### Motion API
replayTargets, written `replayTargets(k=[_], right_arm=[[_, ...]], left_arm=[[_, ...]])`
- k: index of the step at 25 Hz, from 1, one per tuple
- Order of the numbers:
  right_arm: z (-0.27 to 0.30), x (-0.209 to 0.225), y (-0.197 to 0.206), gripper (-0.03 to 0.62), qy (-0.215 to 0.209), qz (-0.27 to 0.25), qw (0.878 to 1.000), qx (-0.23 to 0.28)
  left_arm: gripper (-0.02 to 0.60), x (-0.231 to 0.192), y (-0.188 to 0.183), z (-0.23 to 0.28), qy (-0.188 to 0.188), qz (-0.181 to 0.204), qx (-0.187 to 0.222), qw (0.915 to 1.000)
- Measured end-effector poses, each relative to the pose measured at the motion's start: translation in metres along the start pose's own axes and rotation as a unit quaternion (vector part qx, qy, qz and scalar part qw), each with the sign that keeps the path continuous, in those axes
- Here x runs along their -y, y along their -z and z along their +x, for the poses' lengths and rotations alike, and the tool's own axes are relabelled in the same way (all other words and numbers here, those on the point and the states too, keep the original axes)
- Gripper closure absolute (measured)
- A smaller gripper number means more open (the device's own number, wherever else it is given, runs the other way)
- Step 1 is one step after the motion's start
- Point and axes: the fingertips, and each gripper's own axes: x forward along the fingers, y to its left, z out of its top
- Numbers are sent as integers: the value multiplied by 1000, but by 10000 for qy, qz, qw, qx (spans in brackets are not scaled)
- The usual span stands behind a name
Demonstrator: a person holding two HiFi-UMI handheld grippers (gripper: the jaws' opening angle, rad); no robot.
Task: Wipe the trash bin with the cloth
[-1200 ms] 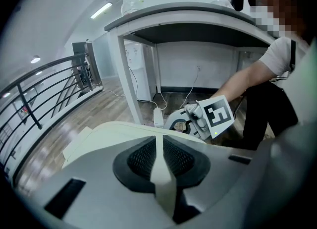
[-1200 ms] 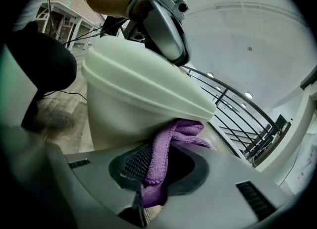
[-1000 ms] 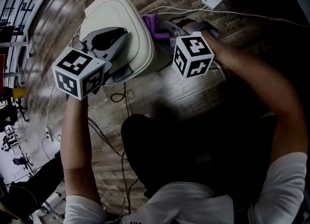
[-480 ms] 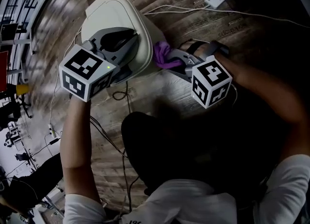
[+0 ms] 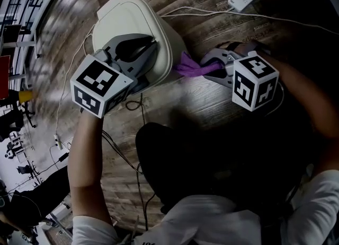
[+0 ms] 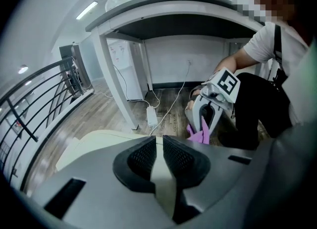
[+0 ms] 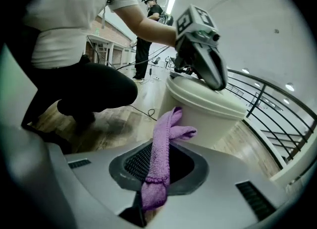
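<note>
Head view shows the cream trash bin (image 5: 132, 21) from above, its lower wall hidden under its top. The left gripper (image 5: 150, 49) is clamped narrow on the bin's rim. The right gripper (image 5: 211, 64) pinches the purple cloth (image 5: 189, 68), whose free end reaches the bin's side; actual contact is hard to make out.

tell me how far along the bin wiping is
Done: the purple cloth is picked up, clamped in the right gripper's fingers. In hand: its free end reaches the side of the trash bin, just under the lid, while the left gripper rests on the lid, fingers nearly together. Left: probably most of the wall and lid; no surface shows how much has been wiped.
</note>
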Motion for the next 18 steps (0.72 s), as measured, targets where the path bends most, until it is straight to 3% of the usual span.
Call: replayTargets(k=[6, 10, 18], right_arm=[[-14, 70, 57, 526, 690, 809, 9936, -389], [8, 114, 97, 526, 1223, 868, 9849, -863], [61, 182, 120, 526, 1870, 1393, 9666, -1063]], left_arm=[[543, 3, -2, -1, -116, 192, 33, 9997], [543, 3, -2, -1, -111, 156, 48, 9998], [543, 3, -3, -1, -192, 189, 67, 9996]])
